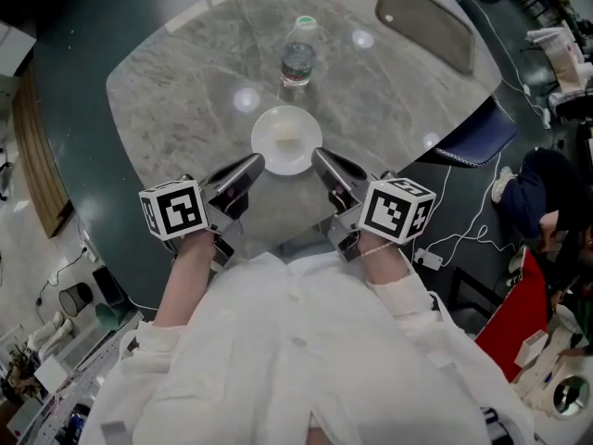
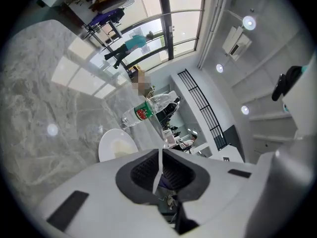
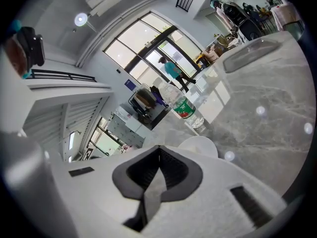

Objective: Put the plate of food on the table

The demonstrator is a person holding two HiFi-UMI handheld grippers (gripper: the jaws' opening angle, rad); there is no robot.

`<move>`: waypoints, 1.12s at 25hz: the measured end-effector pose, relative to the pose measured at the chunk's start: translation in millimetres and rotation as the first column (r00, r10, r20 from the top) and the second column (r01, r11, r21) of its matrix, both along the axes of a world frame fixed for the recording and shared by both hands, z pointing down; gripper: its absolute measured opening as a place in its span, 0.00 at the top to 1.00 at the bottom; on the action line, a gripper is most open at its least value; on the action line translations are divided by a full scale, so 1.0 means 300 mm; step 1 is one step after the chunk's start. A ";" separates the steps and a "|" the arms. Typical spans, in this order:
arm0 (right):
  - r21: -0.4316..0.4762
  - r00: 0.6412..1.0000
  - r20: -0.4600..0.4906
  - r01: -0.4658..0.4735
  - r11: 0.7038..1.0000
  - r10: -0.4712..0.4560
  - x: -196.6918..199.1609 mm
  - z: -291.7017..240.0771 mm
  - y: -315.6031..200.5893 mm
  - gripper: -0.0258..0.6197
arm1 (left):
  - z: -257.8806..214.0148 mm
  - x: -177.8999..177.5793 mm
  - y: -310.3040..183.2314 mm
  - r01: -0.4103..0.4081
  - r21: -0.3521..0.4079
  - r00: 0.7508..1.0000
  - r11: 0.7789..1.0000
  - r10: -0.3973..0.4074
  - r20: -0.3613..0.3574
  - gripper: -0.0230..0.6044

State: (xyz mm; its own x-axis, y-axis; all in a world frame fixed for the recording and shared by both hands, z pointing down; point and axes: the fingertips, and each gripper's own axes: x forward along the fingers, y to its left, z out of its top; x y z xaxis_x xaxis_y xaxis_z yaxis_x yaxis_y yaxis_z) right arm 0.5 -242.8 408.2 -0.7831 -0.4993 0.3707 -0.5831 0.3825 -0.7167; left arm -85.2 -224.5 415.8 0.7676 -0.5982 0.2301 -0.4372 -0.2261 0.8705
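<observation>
A small white plate (image 1: pixel 287 139) with a pale lump of food sits on the grey marble table (image 1: pixel 185 91), near its front edge. My left gripper (image 1: pixel 252 163) points at the plate's left rim, and my right gripper (image 1: pixel 321 156) at its right rim. Neither holds the plate. In the left gripper view the jaws (image 2: pixel 160 152) are pressed together with nothing between them, and the plate (image 2: pixel 115 145) lies just beyond and to the left. The right gripper (image 3: pixel 158 151) is shut the same way, with the plate (image 3: pixel 199 145) just ahead on its right.
A clear water bottle (image 1: pixel 297 56) with a green cap stands upright right behind the plate; it also shows in both gripper views (image 2: pixel 146 111) (image 3: pixel 186 108). A grey tray (image 1: pixel 424 21) lies at the table's far right. A blue chair (image 1: pixel 477 137) stands by the right edge.
</observation>
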 end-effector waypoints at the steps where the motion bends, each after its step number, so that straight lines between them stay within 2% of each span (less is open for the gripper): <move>1: 0.007 1.000 0.000 0.010 1.000 -0.010 -0.003 -0.007 0.002 0.96 | -0.009 0.004 0.001 0.002 0.009 1.000 1.000 -0.002 0.010 0.91; 7: 0.043 0.998 0.012 0.065 0.997 -0.065 -0.024 -0.039 0.003 0.96 | -0.029 0.038 0.030 -0.011 0.031 1.000 0.999 0.011 0.012 0.91; 14: 0.062 0.997 0.035 0.065 0.996 -0.067 -0.041 -0.061 0.002 0.96 | -0.084 0.055 0.040 -0.026 0.081 1.000 0.996 0.025 0.017 0.91; 18: 0.080 0.995 0.030 0.088 0.993 -0.090 -0.051 -0.076 -0.001 0.96 | -0.097 0.050 0.030 -0.001 0.114 1.000 0.993 -0.001 0.023 0.91; 28: 0.100 0.987 0.004 0.160 0.982 -0.161 -0.075 -0.074 0.023 0.96 | -0.071 0.052 0.042 -0.008 0.112 0.997 0.994 0.000 0.071 0.93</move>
